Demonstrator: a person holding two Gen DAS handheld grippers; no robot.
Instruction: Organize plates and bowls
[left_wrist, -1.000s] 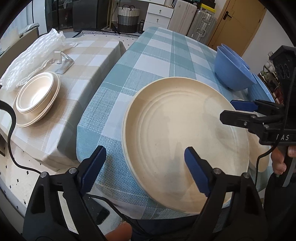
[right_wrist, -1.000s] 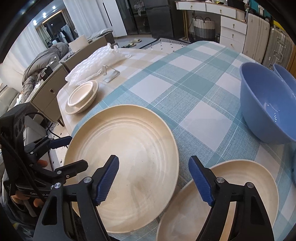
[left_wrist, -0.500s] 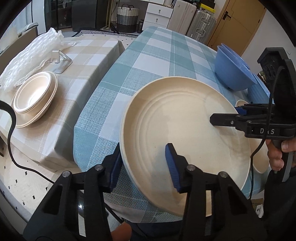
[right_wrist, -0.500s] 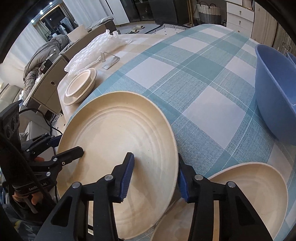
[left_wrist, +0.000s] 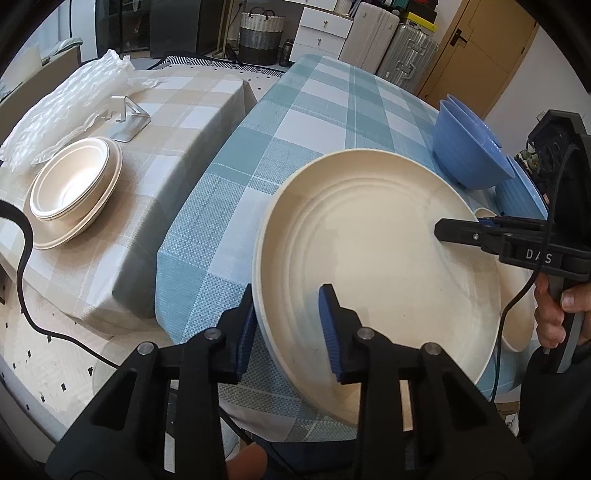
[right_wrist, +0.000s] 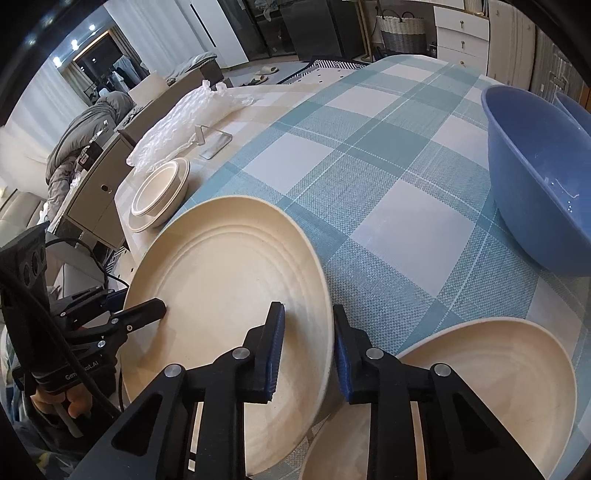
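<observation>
From the left wrist camera, the left claw (left_wrist: 290, 332) has just been closing and now straddles the near left rim of a large cream plate (left_wrist: 376, 266), one blue pad outside the rim and one inside, narrow and gripping it. The plate sits at the near edge of a bench covered in a teal checked cloth (left_wrist: 314, 122). At the right, the right claw (left_wrist: 461, 230) reaches over the plate's right rim, held by a hand (left_wrist: 554, 314). A blue bowl (left_wrist: 469, 147) stands farther right. On a lower beige bench (left_wrist: 177, 122) to the left rests a stack of cream bowls (left_wrist: 74, 188). From the right wrist camera, the right claw (right_wrist: 308, 347), jaws just closed in, clamps the same plate's (right_wrist: 229, 288) right rim. A second cream plate (right_wrist: 480, 387) lies near right, partly beneath. The left claw (right_wrist: 144, 312) grips the plate's left rim.
</observation>
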